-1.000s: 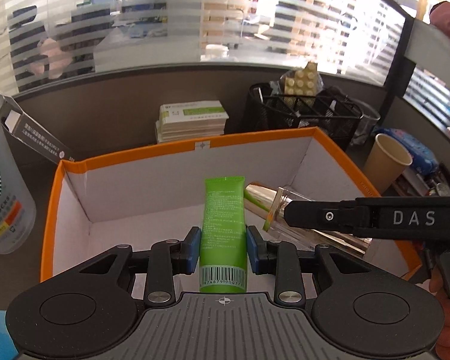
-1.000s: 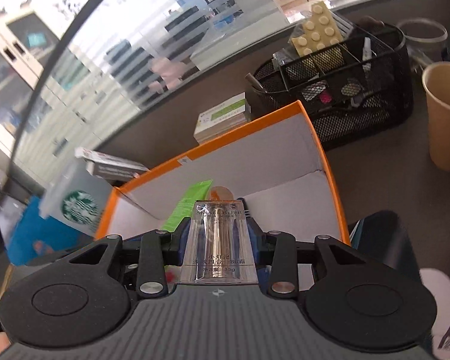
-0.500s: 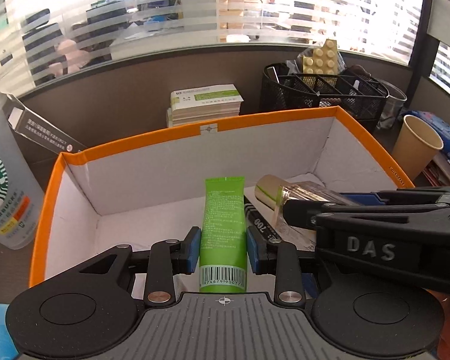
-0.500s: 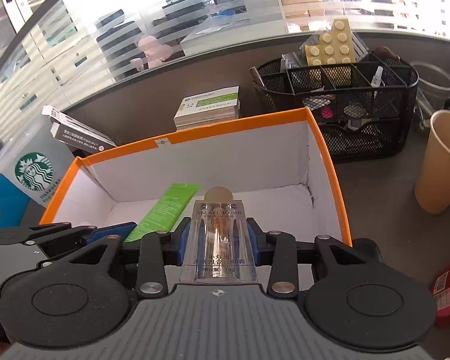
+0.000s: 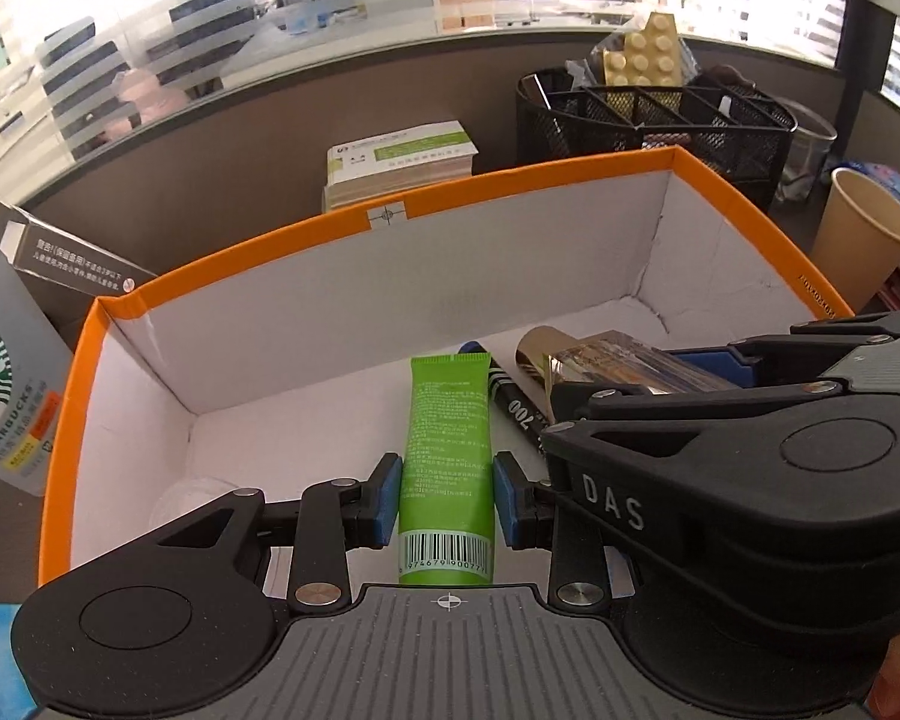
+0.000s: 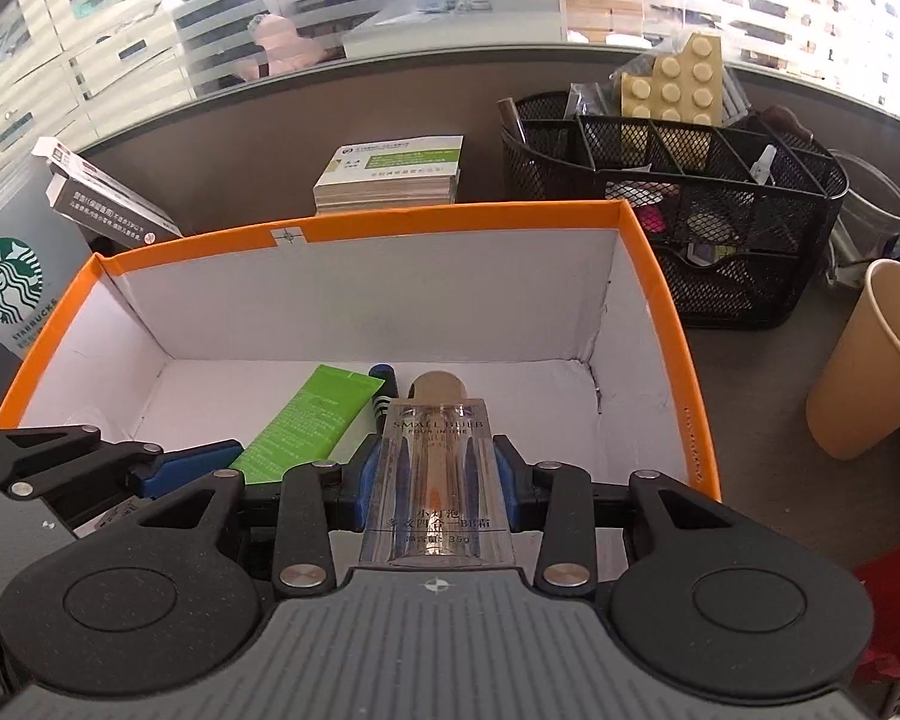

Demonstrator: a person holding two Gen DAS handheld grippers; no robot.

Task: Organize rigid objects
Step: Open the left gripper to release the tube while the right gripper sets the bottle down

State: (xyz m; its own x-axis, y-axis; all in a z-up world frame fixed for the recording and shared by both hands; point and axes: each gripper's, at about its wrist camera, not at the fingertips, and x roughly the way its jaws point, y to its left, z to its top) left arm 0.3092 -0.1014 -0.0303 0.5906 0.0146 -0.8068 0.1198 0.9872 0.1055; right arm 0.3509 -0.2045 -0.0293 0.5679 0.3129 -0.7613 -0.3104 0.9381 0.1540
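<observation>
both our grippers have dropped nearer the box [image 5: 546,177]. left gripper [image 5: 447,495] clamps the tube [image 5: 447,450]; right gripper [image 6: 438,474] clamps the bottle [image 6: 438,468], beside a marker [image 5: 513,402].

An office desk: a mesh desk organiser [image 6: 690,228], stacked cards [image 6: 390,171], frosted-glass partition [image 6: 270,18] with cabinets behind.

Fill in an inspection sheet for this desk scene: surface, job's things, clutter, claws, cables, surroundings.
Surface: dark grey desk.
Job's things: orange box, open; green tube; clear bottle; black marker lying inside.
Clutter: mesh organiser, paper cup, card stack, Starbucks cup.
Claws: left claw grips tube; right claw grips bottle.
Cables: nothing seen.
Surroundings: striped glass partition.
</observation>
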